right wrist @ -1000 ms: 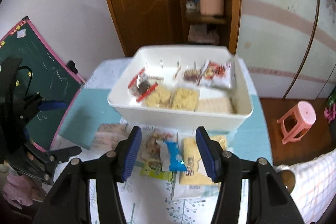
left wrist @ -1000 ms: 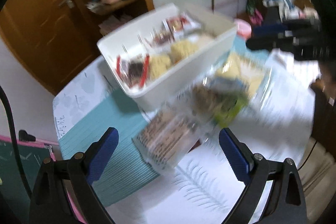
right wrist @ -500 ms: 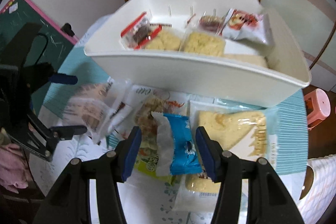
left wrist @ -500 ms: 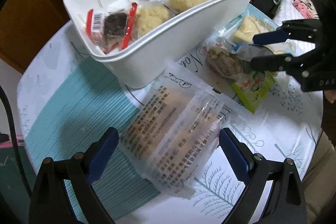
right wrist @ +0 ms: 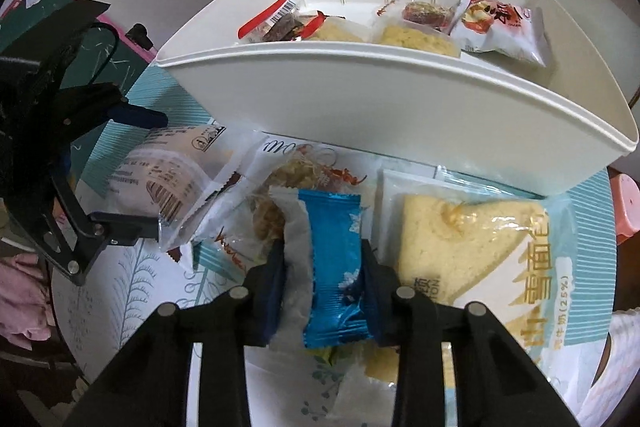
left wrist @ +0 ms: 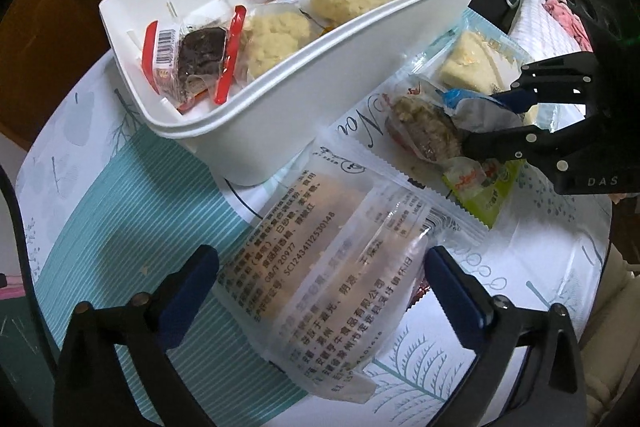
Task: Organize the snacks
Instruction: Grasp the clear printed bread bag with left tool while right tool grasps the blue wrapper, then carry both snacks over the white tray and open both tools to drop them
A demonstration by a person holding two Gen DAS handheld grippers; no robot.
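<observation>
Frosted clear pastry packet (left wrist: 320,267) lies on my table (left wrist: 540,267), between my left gripper (left wrist: 320,283)'s spread jaws, pads (left wrist: 188,291) apart from it. White bin (right wrist: 400,99) of snacks behind. Blue wrapped snack (right wrist: 332,267), pinched in my right gripper (right wrist: 324,287), beside triangular bread pack (right wrist: 460,247).

The white bin's (right wrist: 400,115) near wall hides the lower halves of the snacks inside it. The blue packet's (right wrist: 334,267) sides are covered by the right gripper's (right wrist: 324,275) pads. At 4 o'clock, the cake packet (right wrist: 472,251) is cut by the frame edge. Small print on the translucent packet (left wrist: 332,267) is unreadable.
</observation>
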